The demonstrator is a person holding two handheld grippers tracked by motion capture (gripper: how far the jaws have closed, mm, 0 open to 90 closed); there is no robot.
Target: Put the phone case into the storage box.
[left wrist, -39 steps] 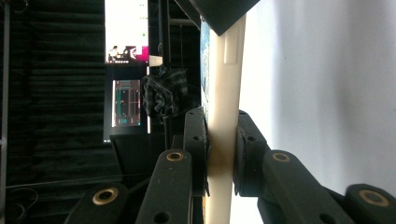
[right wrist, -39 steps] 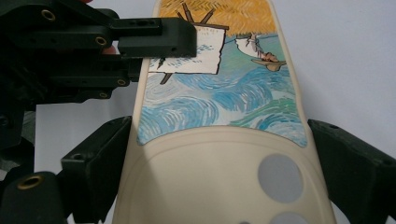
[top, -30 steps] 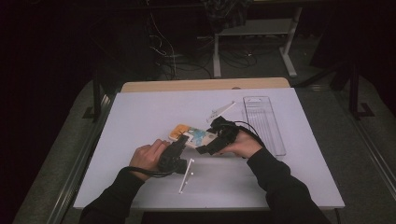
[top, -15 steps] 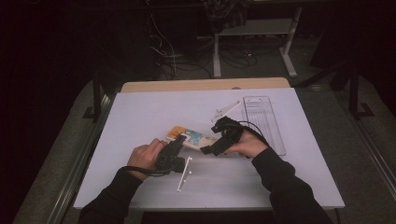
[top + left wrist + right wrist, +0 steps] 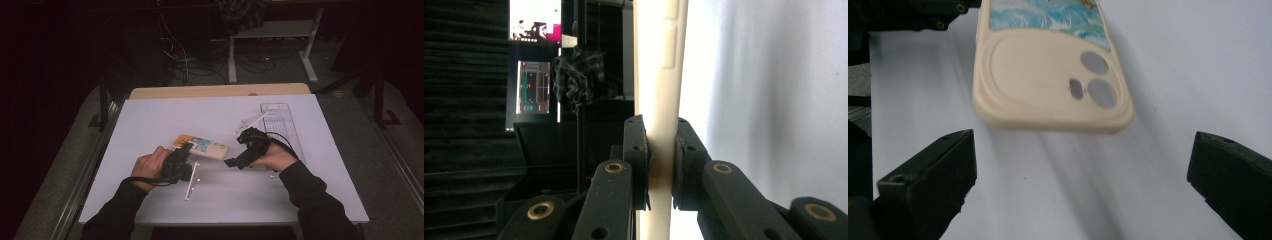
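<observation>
Presumably clamped by the left gripper [image 5: 184, 154] at its near-left end to steady it: cream phone case [image 5: 202, 146] with a blue wave print, pinched edge-on between both pads [image 5: 642, 159], camera cutouts at the far end from that grip, apparently lifted a little off the white table [image 5: 165, 115]. Just right of the phone case, right gripper [image 5: 239, 161] with jaws spread wide and nothing between them, aimed at the cutout end, likely ready to take that free end. Just in front of the phone case, a white stick-like tool [image 5: 191, 180] flat on the table; well right of it, a clear tray [image 5: 280, 117] with another white tool [image 5: 252, 120] across its corner.
</observation>
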